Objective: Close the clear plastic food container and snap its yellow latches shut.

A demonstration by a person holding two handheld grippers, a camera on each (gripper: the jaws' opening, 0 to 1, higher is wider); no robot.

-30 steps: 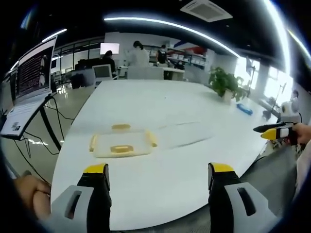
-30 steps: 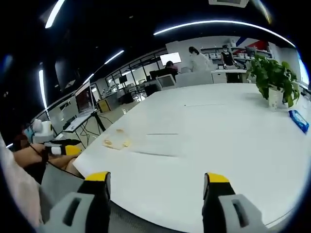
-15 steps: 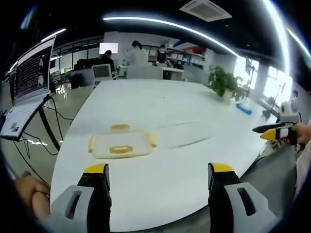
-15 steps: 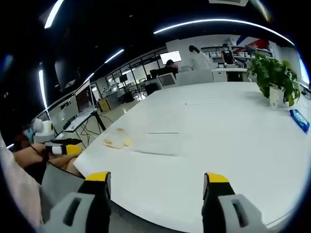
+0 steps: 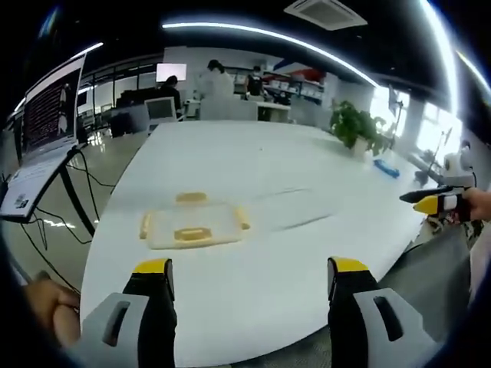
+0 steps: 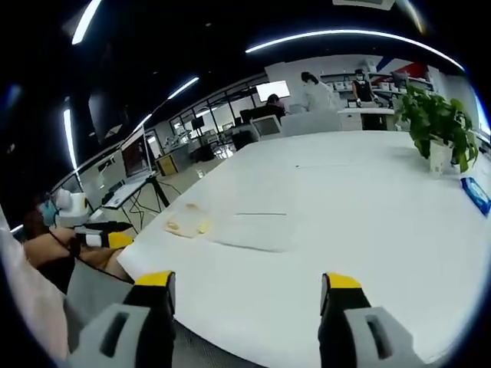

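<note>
L gripper jaws spread, empty | R gripper same | container on white table — 11 o'clock, well apart | L view: yellow latches resolvable; R view: small blur.

The white table is viewed from its near edge by both gripper views, the food container being nearer in the left one.

Right hand-held gripper held above the white tabletop, jaws wide apart. Clear food container lying far off at the tabletop's left edge, left hand-held gripper beyond it.
</note>
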